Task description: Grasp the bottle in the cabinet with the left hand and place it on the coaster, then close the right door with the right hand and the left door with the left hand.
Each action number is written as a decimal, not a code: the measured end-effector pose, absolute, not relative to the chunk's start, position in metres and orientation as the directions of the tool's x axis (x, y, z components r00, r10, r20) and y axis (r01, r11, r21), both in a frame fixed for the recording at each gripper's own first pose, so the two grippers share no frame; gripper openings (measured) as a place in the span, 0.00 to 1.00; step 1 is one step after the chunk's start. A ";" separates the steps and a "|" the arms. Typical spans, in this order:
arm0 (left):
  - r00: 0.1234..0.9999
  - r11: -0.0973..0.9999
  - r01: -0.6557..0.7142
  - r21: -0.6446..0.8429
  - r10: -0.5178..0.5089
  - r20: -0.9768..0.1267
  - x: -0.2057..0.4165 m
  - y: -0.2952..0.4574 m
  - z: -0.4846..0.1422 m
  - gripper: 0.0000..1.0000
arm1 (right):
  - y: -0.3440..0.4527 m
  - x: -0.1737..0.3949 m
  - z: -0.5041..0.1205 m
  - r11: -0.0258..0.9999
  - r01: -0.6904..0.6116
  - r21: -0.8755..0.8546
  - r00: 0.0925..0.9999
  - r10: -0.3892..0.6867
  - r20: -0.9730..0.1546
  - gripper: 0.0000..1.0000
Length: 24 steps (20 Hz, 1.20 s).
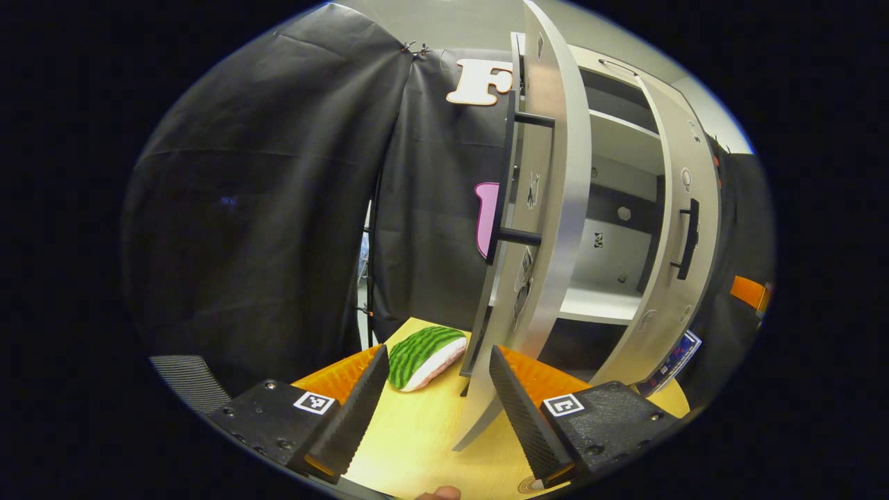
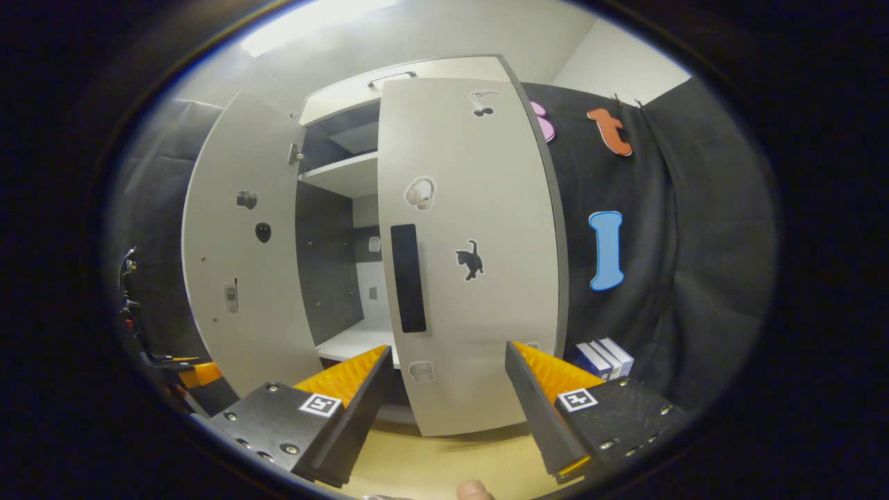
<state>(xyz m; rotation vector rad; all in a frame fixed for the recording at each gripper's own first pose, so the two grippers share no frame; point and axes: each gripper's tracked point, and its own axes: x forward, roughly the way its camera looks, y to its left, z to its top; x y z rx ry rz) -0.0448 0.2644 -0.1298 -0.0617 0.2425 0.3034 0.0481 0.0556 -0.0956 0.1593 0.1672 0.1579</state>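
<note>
Lit brightly from a ceiling lamp overhead, glaring at top. Dim in the cabinet recesses and along the cloth. Bent strongly toward the edges; sharp in the middle.

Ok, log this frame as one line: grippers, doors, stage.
left gripper: open, empty | right gripper: open, empty | right door: nearly closed | left door: open | stage: closing doors

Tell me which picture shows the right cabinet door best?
The right gripper view: the right door faces the camera, showing its whole front, stickers and dark handle. The left gripper view catches the same door edge-on, past the left door.
</note>
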 end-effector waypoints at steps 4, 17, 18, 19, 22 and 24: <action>0.932 0.959 -0.281 -0.027 0.266 -0.247 -0.042 0.250 -0.132 0.93 | 0.049 0.045 -0.095 0.976 -0.133 0.172 0.975 0.160 -0.152 0.93; 0.952 0.987 -0.156 -0.041 0.139 -0.273 -0.021 0.197 -0.139 0.94 | 0.031 0.035 -0.094 0.980 -0.090 0.178 0.983 0.116 -0.145 0.98; 0.954 0.990 -0.133 -0.046 0.115 -0.278 -0.018 0.187 -0.141 0.93 | 0.031 0.035 -0.094 0.981 -0.088 0.176 0.983 0.114 -0.143 0.98; 0.957 0.994 -0.101 -0.051 0.083 -0.277 -0.013 0.175 -0.140 0.93 | 0.029 0.034 -0.093 0.981 -0.085 0.174 0.984 0.110 -0.142 0.98; 0.965 0.998 -0.002 -0.068 -0.016 -0.261 0.000 0.131 -0.137 0.94 | 0.027 0.032 -0.095 0.982 -0.079 0.170 0.984 0.104 -0.146 0.98; 0.969 0.996 0.039 -0.077 -0.057 -0.241 0.008 0.108 -0.131 0.94 | 0.024 0.030 -0.093 0.983 -0.071 0.172 0.985 0.096 -0.142 0.98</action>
